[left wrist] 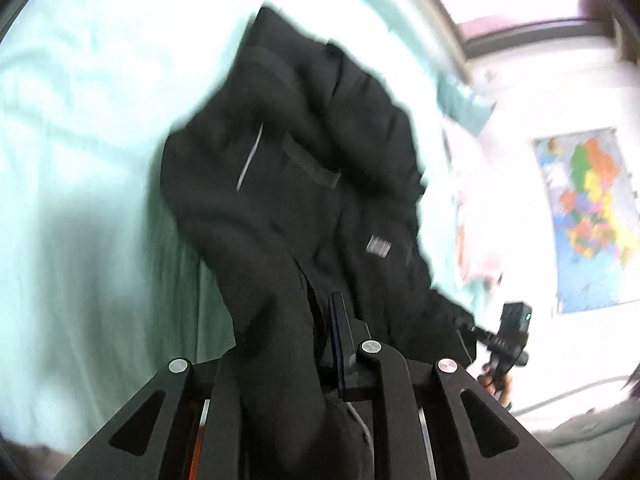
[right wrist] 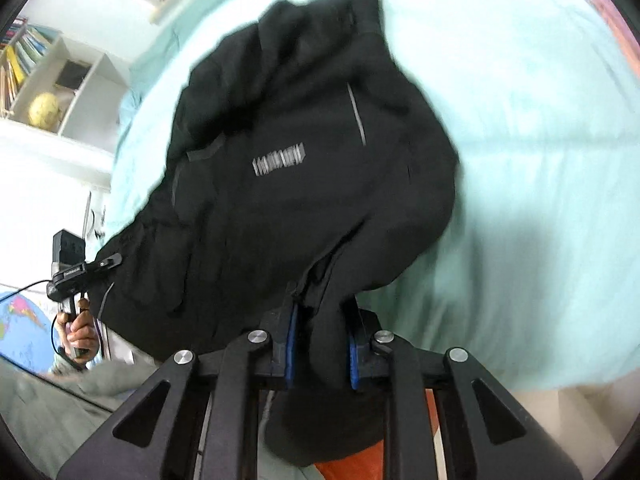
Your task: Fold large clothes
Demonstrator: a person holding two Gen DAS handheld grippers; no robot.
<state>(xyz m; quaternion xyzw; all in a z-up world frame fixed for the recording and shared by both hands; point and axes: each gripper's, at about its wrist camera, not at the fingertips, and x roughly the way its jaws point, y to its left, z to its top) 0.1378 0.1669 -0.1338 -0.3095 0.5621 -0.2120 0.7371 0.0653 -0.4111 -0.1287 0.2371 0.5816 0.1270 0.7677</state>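
A large black jacket [left wrist: 304, 184] with a grey printed label and thin reflective stripes hangs lifted over a mint-green bedsheet [left wrist: 80, 160]. My left gripper [left wrist: 304, 344] is shut on a fold of its edge; cloth hides the left finger. In the right wrist view the jacket [right wrist: 304, 152] fills the middle, and my right gripper [right wrist: 320, 344] is shut on another part of its edge between the blue pads [right wrist: 290, 344]. Each gripper shows in the other's view: the right one [left wrist: 504, 340], the left one [right wrist: 76, 268], both holding the jacket's sides. Both frames are motion-blurred.
The mint-green sheet [right wrist: 540, 160] covers the bed under the jacket. A colourful wall map [left wrist: 592, 216] hangs at the right. White shelves with books and a yellow globe [right wrist: 44, 110] stand at the left. An orange patch [right wrist: 340, 468] shows below the right gripper.
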